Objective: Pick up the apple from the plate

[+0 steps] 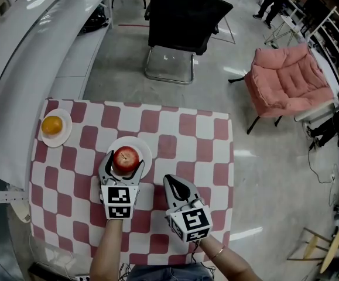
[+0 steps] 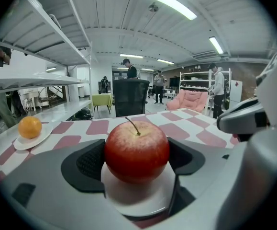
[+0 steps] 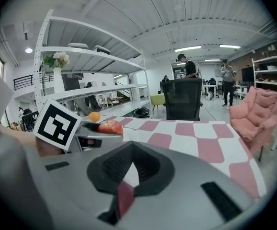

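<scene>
A red apple [image 1: 126, 158] [image 2: 136, 150] stands upright on a small white plate [image 1: 145, 147] [image 2: 138, 202] on the checked table. My left gripper [image 1: 125, 164] [image 2: 136, 162] is open, one jaw on each side of the apple, its dark pads [image 2: 91, 161] close beside the fruit without squeezing it. My right gripper [image 1: 173, 182] [image 3: 131, 152] lies to the right of the plate, shut, with nothing in it. From the right gripper view the apple [image 3: 110, 127] shows at the left, behind the left gripper's marker cube.
An orange [image 1: 51, 124] [image 2: 29, 127] sits on a second white plate [image 1: 64, 135] at the table's far left. The red-and-white checked table [image 1: 187, 133] ends at the right near a pink armchair [image 1: 286, 78]. A black chair [image 1: 184, 22] stands beyond the far edge.
</scene>
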`<action>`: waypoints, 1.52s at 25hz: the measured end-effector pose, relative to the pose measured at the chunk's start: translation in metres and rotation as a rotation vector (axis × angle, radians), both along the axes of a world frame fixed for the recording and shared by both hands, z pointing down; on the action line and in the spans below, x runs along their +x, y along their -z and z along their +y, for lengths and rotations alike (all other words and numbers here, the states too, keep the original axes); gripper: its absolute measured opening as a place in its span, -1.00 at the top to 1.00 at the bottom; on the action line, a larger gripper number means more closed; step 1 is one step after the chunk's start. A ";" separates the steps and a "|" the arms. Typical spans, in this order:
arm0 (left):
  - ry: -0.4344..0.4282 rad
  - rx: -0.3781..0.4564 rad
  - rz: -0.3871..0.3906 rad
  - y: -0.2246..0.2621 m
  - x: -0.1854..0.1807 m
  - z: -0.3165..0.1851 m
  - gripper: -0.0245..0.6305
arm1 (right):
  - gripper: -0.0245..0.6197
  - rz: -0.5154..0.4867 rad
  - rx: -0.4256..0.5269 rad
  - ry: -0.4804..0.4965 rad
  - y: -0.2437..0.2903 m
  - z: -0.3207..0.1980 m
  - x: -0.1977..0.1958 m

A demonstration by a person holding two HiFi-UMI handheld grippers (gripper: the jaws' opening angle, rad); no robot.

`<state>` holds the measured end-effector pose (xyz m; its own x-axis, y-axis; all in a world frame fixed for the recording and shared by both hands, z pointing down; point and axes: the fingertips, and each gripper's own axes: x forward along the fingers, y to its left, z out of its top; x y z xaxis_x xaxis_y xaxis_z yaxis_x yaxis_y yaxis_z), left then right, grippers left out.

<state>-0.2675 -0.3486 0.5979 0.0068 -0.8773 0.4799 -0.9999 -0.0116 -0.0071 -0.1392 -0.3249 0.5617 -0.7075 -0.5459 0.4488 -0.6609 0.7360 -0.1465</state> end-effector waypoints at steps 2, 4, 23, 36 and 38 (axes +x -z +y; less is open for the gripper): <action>0.000 0.003 0.002 0.000 0.000 -0.001 -0.26 | 0.90 0.001 0.001 -0.001 0.000 -0.001 0.001; 0.001 0.005 0.006 0.000 -0.001 -0.002 -0.26 | 0.90 0.001 0.003 -0.003 0.000 -0.001 0.001; 0.041 0.091 -0.018 0.047 -0.007 0.006 -0.26 | 0.90 -0.038 0.052 0.003 0.030 0.011 0.000; 0.038 0.172 -0.039 0.101 0.004 0.033 -0.26 | 0.90 -0.076 0.118 0.000 0.070 0.037 0.010; 0.036 0.180 -0.041 0.108 0.008 0.039 -0.26 | 0.90 -0.081 0.129 -0.001 0.076 0.042 0.013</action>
<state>-0.2597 -0.3098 0.4894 -0.0426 -0.9484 0.3142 -0.9985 0.0292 -0.0471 -0.1263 -0.2824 0.4854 -0.7380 -0.5961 0.3164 -0.6515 0.7515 -0.1040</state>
